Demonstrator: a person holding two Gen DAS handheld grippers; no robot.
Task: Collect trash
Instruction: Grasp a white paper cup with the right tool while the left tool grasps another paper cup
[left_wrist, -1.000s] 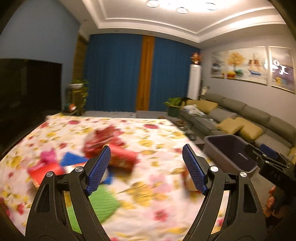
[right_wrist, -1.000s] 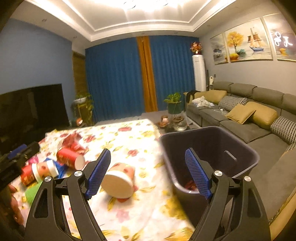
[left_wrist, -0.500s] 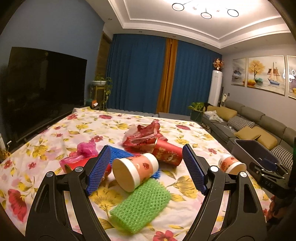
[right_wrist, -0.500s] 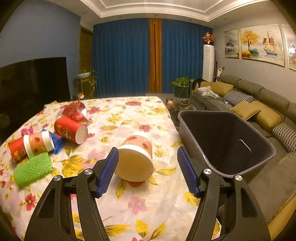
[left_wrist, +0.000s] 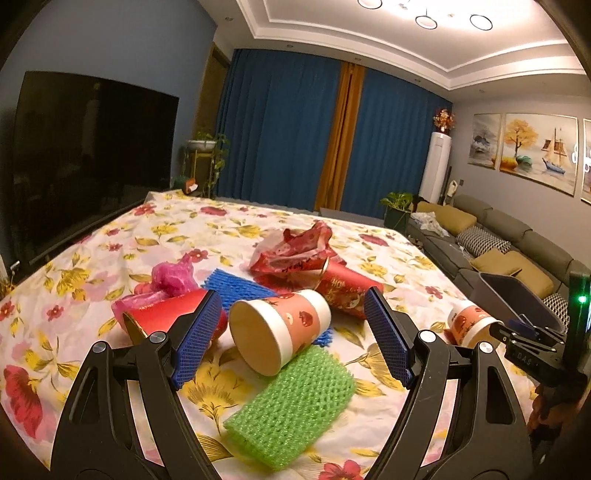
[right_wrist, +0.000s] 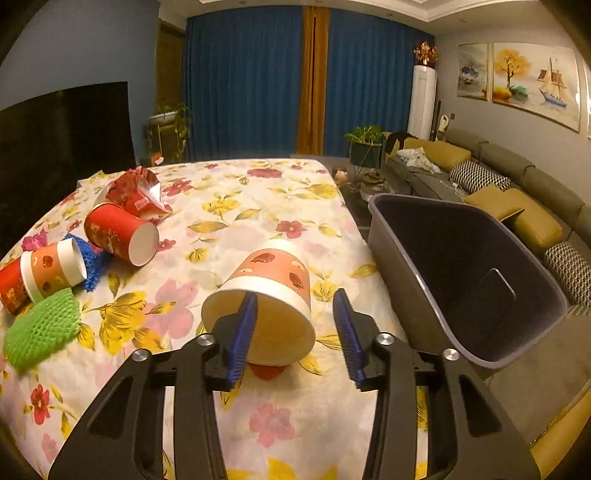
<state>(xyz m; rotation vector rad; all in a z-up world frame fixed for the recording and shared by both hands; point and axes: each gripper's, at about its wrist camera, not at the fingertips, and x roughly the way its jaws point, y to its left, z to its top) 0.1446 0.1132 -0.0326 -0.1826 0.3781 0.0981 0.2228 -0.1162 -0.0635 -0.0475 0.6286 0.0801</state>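
Note:
A pink paper cup lies on its side on the flowered tablecloth, mouth toward me. My right gripper is closing: its left finger sits in the cup's mouth, its right finger outside the rim with a small gap, and the cup's right wall is between them. The left wrist view shows the same cup in front of the right gripper. My left gripper stands open just short of a second pink cup, which lies partly on a green foam net.
A dark grey bin stands off the table's right edge, with a sofa behind it. A red cup, a blue foam net, a pink bag, a red wrapper and another red cup lie in a heap. A television stands at the left.
My right gripper has come down onto the lying pink cup and narrowed its jaws around the cup's wall. My left gripper has swung toward the trash heap and drawn closer, still wide.

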